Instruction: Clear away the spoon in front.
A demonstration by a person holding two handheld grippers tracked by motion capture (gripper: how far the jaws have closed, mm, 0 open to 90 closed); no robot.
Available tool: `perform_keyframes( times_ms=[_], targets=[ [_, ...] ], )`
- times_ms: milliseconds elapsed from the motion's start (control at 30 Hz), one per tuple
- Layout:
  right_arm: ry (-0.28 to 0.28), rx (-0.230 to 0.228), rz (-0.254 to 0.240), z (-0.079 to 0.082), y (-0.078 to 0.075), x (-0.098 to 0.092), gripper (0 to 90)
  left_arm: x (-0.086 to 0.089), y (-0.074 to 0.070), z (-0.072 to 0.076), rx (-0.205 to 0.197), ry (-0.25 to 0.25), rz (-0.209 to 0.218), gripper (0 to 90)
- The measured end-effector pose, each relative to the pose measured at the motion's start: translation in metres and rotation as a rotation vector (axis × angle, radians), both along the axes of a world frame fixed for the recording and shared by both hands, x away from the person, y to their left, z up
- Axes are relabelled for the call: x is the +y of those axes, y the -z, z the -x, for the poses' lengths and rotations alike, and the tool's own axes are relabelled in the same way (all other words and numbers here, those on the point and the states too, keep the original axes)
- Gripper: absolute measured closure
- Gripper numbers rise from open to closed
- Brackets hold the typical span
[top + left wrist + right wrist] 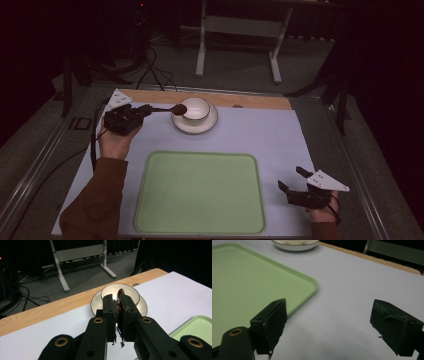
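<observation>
spoon (170, 108) in our left hand-held gripper (142, 111), clamped by the handle between jaws drawn tight together, so its brown tip hangs at the rim of the white bowl (196, 110). we judge it is held level like this to lift out of, or dip into, the bowl, which sits on a saucer (195, 125) at the far side of the bench (280, 135). our right hand-held gripper (295, 181) rests near the green tray (200, 192), jaws spread wide, empty, touching nothing.

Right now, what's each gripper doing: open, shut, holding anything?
Left gripper: shut on the spoon, whose bowl is at the cup's rim.
Right gripper: open, holding nothing.
</observation>
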State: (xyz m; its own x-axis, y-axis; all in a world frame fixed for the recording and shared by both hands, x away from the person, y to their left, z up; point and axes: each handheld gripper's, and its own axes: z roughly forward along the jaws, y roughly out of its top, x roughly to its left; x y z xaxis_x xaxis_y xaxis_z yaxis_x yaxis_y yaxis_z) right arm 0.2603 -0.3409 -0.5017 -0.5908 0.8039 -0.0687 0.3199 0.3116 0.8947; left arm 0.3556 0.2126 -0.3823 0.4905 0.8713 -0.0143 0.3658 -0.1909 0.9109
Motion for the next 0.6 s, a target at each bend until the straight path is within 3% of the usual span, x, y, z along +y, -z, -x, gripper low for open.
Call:
perform_keyframes(
  times_ms=[133,600],
  targets=[
    [-0.001,-0.001,0.001,0.0,0.0,0.0,13.9,-0.001,-0.001,0.005,-0.004,0.007,-0.015,83.9],
    [0.001,-0.001,0.001,0.0,0.0,0.0,13.9,0.005,0.008,0.021,0.014,0.014,-0.01,83.9]
  ],
)
